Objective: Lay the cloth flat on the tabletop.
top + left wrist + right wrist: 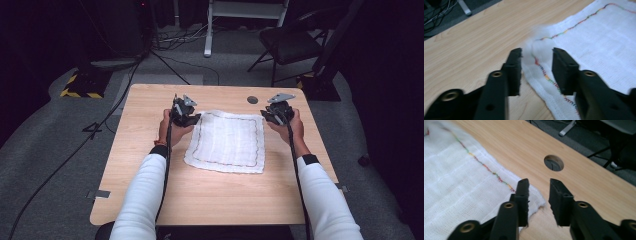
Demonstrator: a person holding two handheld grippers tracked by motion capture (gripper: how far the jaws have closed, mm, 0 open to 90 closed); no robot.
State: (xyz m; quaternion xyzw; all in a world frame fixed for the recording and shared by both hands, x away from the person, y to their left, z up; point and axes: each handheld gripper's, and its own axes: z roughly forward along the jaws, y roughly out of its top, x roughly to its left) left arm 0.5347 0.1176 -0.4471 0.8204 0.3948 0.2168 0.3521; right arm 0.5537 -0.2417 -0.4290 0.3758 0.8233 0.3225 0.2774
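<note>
A white gauze cloth (227, 142) with a multicoloured stitched border lies flat in the middle of the wooden table (200, 200). My left gripper (196, 119) is at the cloth's far left corner. In the left gripper view its jaws (536, 53) stand apart, with the raised corner of the cloth (599, 42) lying between them untouched by the pads. My right gripper (265, 117) is at the far right corner. Its jaws (539, 183) are open too, and the cloth (454, 190) corner lies on the table under the left jaw.
A round cable hole (252, 100) sits in the table just behind the right gripper, also seen as a hole (553, 163) in the right gripper view. Beyond the table are a folding chair (290, 42), floor cables and a yellow-black striped base (80, 92).
</note>
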